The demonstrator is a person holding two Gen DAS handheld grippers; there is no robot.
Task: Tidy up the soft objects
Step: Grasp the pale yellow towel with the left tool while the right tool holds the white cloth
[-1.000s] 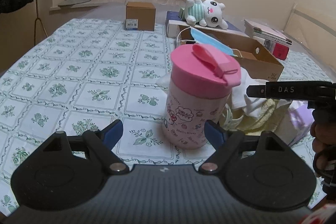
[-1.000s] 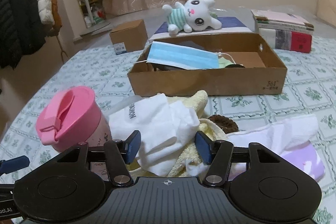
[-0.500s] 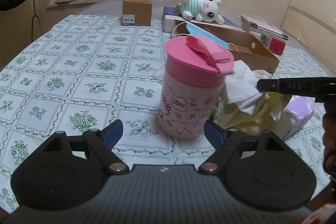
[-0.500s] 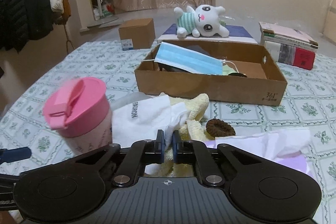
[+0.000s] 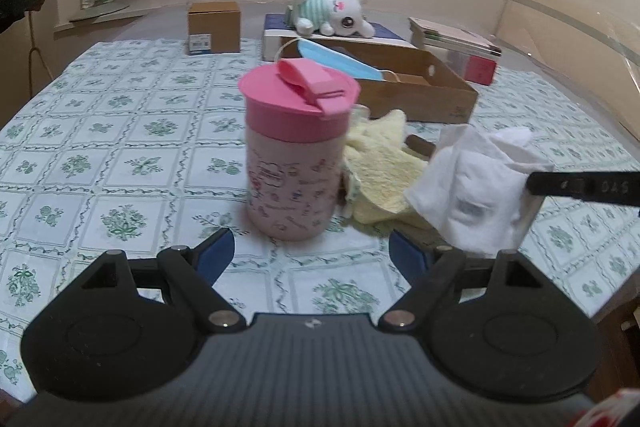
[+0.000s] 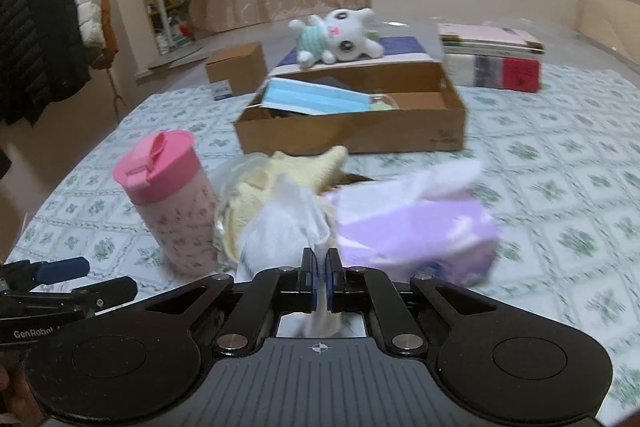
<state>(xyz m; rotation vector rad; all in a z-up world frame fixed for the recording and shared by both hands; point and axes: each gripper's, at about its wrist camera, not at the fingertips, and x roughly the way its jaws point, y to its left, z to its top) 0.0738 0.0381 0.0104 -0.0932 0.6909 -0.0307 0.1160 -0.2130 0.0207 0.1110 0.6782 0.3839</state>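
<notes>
The right hand-held gripper (image 6: 320, 277) is clamped on a crumpled white cloth (image 6: 286, 227), lifted off the pile near the table's (image 5: 120, 147) near edge. The left hand-held gripper (image 5: 312, 255) gapes empty before the smooth, hard pink cup (image 5: 298, 151). In the cardboard box (image 6: 360, 135) toward the far edge lies a pleated blue mask (image 6: 320, 101). A fluffy yellow towel (image 5: 380, 171), a lilac tissue pack (image 6: 416, 233) and a plush bunny (image 6: 340, 37) seem left to sort.

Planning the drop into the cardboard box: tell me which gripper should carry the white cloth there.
Right. The right gripper is already shut on the white cloth, with the cardboard box ahead. The left gripper is open, empty, facing the pink cup.
</notes>
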